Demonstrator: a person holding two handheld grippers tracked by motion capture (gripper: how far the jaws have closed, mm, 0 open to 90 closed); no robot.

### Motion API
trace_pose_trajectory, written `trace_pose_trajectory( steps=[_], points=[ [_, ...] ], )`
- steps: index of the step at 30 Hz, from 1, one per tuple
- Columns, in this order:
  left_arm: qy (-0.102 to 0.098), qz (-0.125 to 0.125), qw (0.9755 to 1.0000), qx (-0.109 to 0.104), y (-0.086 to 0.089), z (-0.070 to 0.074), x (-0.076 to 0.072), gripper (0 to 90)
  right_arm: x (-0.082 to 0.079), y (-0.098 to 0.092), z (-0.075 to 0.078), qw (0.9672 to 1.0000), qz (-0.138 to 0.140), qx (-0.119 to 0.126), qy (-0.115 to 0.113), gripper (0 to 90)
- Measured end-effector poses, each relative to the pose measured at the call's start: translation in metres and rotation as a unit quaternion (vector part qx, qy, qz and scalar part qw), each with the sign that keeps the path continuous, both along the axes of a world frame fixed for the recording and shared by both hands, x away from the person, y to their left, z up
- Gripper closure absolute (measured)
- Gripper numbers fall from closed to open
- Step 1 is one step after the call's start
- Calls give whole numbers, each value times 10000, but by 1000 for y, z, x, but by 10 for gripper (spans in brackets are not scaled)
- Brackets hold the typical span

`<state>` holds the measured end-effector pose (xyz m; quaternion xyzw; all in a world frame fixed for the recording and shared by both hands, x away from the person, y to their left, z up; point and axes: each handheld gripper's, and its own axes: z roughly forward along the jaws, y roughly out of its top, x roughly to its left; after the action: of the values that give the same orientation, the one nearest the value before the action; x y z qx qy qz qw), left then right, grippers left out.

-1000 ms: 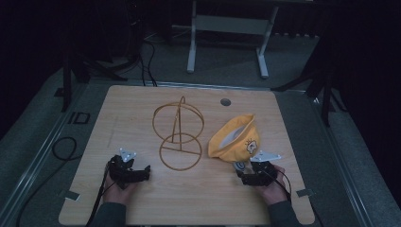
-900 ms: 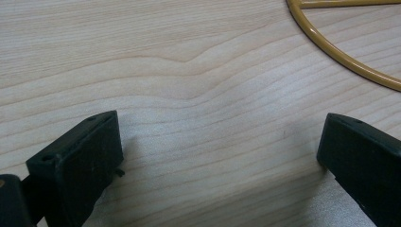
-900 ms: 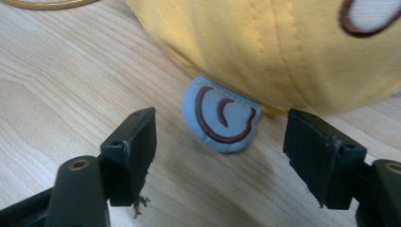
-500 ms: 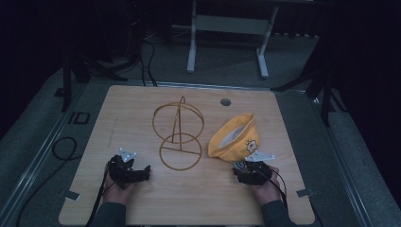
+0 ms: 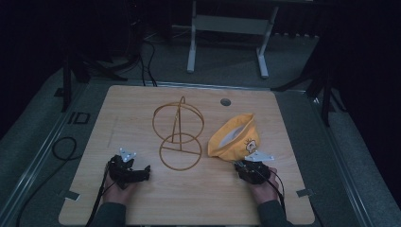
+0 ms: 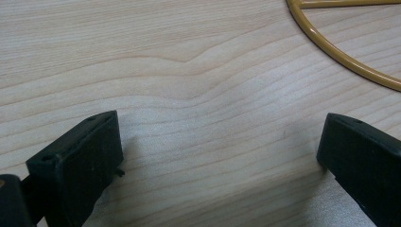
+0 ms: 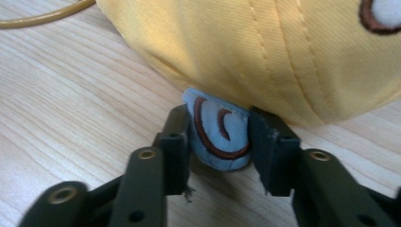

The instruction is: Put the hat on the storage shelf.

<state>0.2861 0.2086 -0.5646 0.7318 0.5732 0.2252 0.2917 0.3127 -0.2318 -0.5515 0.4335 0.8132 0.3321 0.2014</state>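
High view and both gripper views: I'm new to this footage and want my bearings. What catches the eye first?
The yellow cap lies right of centre on the wooden table, and the right gripper is shut on its small blue ear. Beside it at mid-table stands a gold wire stand. The left gripper rests open on bare wood near the stand's base ring.

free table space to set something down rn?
Bare wood on the table along the far edge behind the wire stand, down the left side, and at the near edge between the left hand-held gripper and right hand-held gripper. Crowded from stand to yellow hat.
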Motion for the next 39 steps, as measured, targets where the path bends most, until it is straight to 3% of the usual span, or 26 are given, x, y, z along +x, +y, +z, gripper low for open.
trace_pose_trajectory(
  steps=[4, 7, 21, 39],
  points=[
    [0, 0, 10000, 0, 0, 0, 0, 8, -3, 0, 5, 9999, 89, -59, -135, 777],
    [0, 0, 10000, 0, 0, 0, 0, 8, -5, -2, 11, 9996, 122, -6, -249, 808],
    [3, -1, 10000, 2, 0, 0, 0, 8, -6, -7, 45, 9967, 246, -13, -778, 842],
    [-4, 12, 10000, -11, 0, 0, 0, 8, 15, -27, 107, 9899, 110, 46, -1411, 848]
  ],
)
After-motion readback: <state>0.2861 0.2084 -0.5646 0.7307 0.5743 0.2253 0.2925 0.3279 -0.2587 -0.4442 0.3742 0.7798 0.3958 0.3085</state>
